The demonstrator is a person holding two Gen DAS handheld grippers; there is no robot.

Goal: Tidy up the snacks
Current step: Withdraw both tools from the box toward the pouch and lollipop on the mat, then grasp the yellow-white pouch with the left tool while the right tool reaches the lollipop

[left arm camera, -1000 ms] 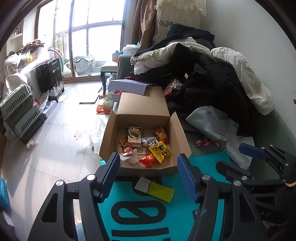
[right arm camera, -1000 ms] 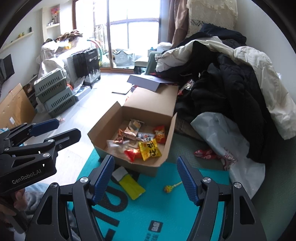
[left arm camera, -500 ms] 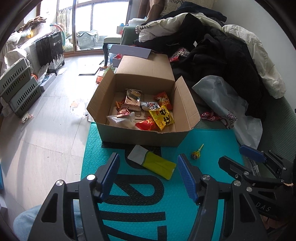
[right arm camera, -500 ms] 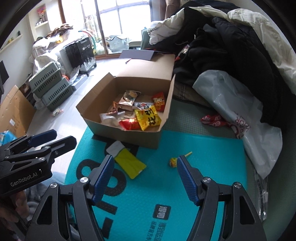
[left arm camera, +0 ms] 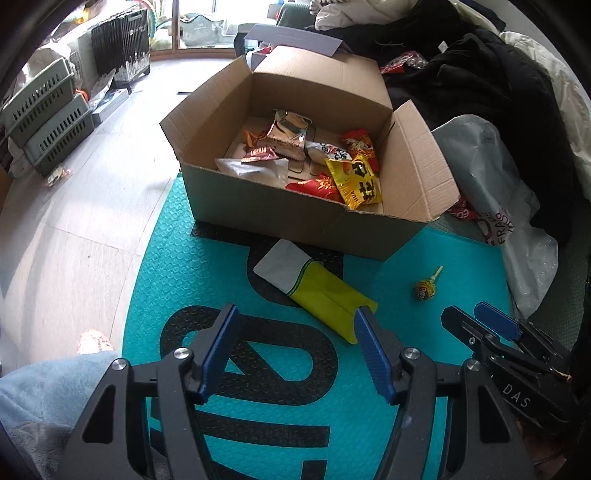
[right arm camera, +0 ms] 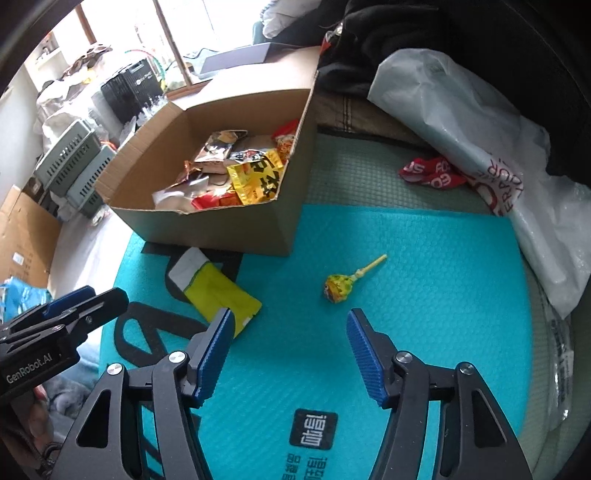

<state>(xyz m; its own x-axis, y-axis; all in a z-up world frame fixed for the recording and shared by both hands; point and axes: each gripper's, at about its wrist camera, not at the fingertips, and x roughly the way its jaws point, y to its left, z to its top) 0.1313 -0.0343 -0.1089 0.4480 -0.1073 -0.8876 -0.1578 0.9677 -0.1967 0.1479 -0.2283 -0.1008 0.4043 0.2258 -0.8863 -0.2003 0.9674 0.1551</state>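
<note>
The left gripper (left arm camera: 295,325) is held apart above a yellow packet (left arm camera: 325,299). The right gripper (right arm camera: 290,325) is closing on nothing, a lollipop (right arm camera: 338,286) lying just beyond. A cardboard box (left arm camera: 295,218) of snacks, apparently crisp packets, is set behind.

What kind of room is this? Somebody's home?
Most likely a lived-in room at home: clothes piled in a heap, a big window, stacked crates along the wall, and a box of snacks on a mat.

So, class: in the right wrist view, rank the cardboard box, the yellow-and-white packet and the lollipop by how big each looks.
1. cardboard box, clearly largest
2. yellow-and-white packet
3. lollipop, smallest even with its stick

The box lies farthest from the camera and looks biggest anyway.
</note>
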